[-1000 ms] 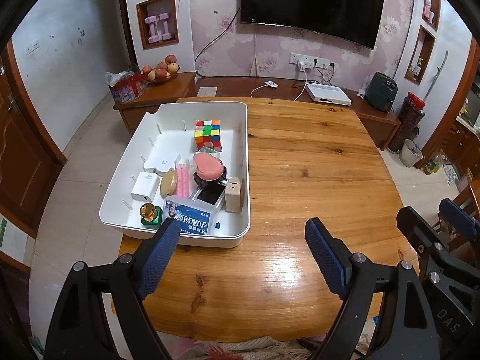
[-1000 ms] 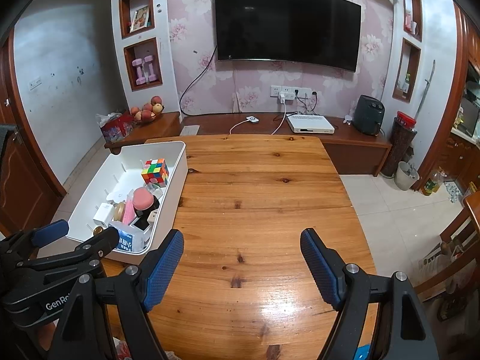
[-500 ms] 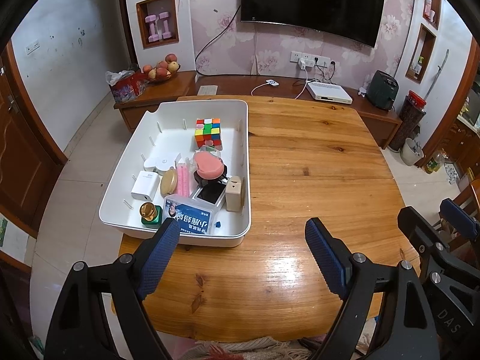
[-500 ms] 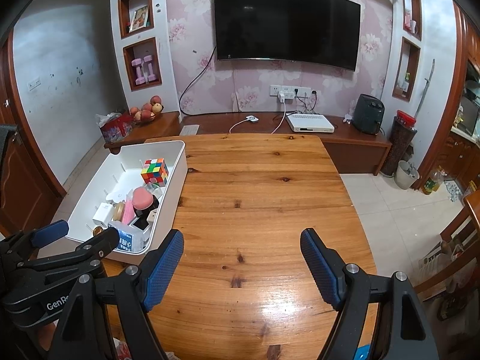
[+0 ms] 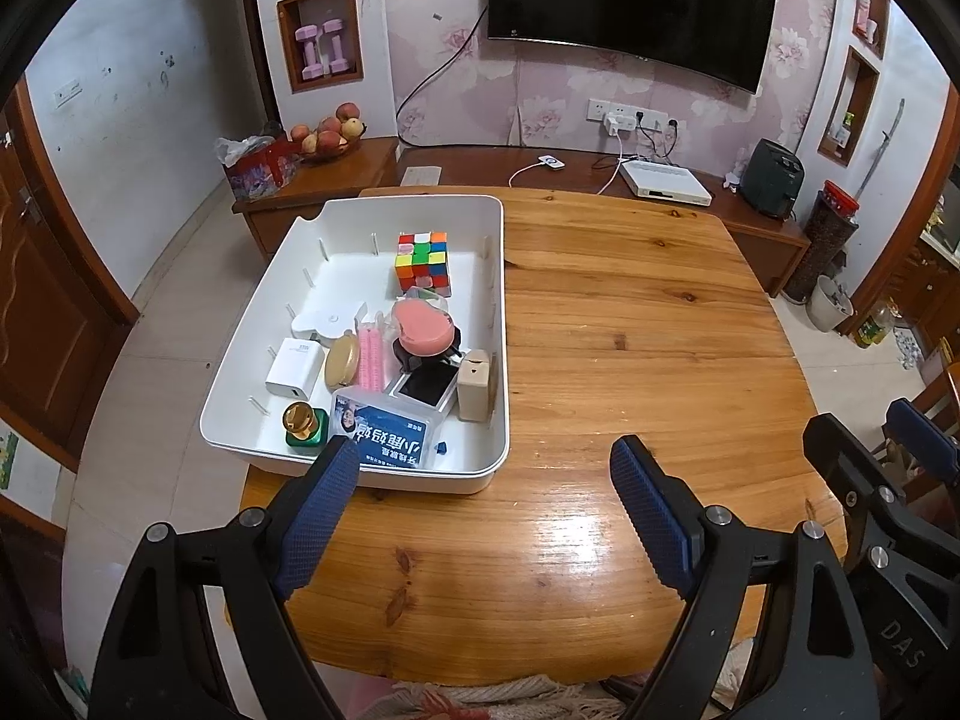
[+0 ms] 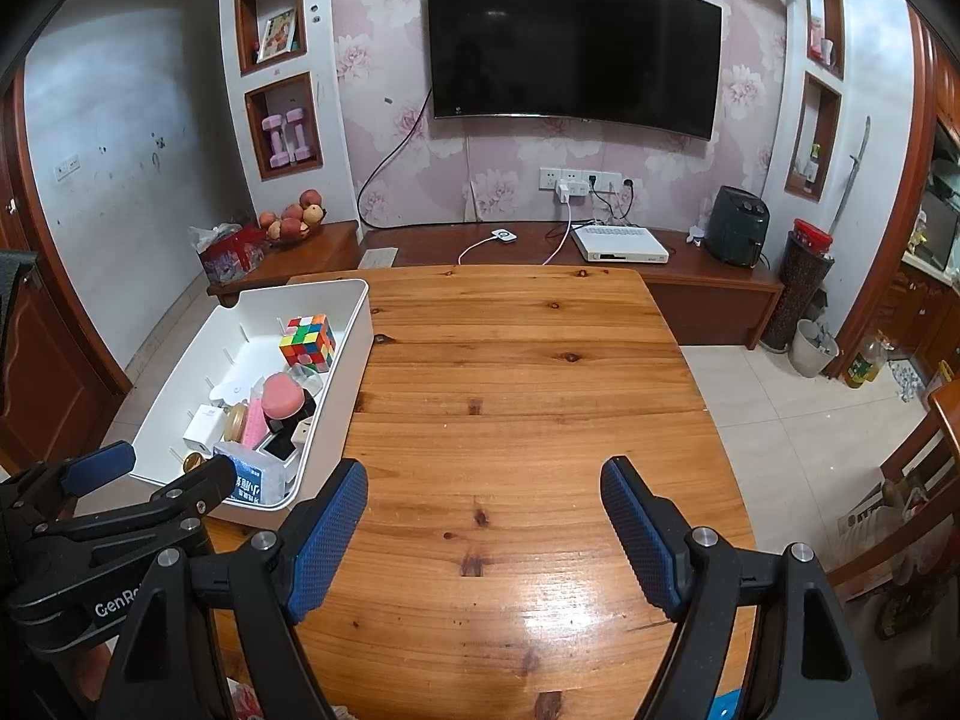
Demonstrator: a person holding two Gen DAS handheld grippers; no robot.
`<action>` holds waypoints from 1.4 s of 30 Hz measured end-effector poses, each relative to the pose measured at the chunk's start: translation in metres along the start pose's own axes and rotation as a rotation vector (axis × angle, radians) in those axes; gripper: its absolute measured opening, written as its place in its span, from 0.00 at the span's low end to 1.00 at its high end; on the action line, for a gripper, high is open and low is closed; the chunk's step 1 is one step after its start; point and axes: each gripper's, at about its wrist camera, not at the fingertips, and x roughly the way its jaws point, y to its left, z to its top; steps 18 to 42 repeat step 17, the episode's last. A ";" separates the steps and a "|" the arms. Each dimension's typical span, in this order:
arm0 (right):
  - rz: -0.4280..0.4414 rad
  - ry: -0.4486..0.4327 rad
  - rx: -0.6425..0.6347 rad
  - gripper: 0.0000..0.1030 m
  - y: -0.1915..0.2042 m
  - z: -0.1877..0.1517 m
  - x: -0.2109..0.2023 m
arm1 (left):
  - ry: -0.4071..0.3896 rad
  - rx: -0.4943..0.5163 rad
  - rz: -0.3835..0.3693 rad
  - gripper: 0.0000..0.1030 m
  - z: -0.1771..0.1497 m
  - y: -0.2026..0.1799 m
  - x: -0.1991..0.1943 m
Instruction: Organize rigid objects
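A wooden table [image 5: 630, 324] fills the middle of the room, and one white plastic bin [image 5: 336, 240] sits along its left edge, its far half mostly bare.

Counted left to right inside the bin, crowded toward the near end: one white charger block [image 5: 295, 369]; one small green bottle with a gold cap [image 5: 302, 422] in the near left corner; one flat white piece [image 5: 327, 322] just beyond the charger; one round tan disc [image 5: 342, 360] standing on edge; one pink ridged piece [image 5: 372, 354] beside it; one blue-and-white box with printed characters [image 5: 383, 433] against the near wall; one small dark screen in a white frame [image 5: 427, 387]; one pink round pad [image 5: 423, 329] resting on something black; one beige block [image 5: 475, 384] against the right wall. Farther back stands one multicoloured puzzle cube [image 5: 423, 261], alone, near the right wall.

Two grippers are in view, both with blue ridged pads. The left gripper [image 5: 483, 507] hangs over the near table edge, its jaws spread wide with nothing between them; its left pad overlaps the bin's near rim in the view. The right gripper [image 6: 483, 519] is over bare wood to the right of the bin, jaws likewise wide and empty.

Against the far wall: one dark television [image 6: 573, 45], one long low wooden cabinet [image 6: 690, 294], one bowl of fruit [image 6: 294, 219] at its left end, and two pink dumbbells [image 6: 287, 137] in a wall niche.
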 end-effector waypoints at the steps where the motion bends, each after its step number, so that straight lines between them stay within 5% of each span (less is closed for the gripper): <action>1: 0.000 0.001 0.001 0.78 0.000 0.000 0.000 | 0.001 0.000 0.000 0.85 0.000 0.000 0.000; 42: -0.001 0.002 0.001 0.78 0.001 0.001 0.000 | 0.001 -0.002 0.004 0.85 0.000 0.000 0.003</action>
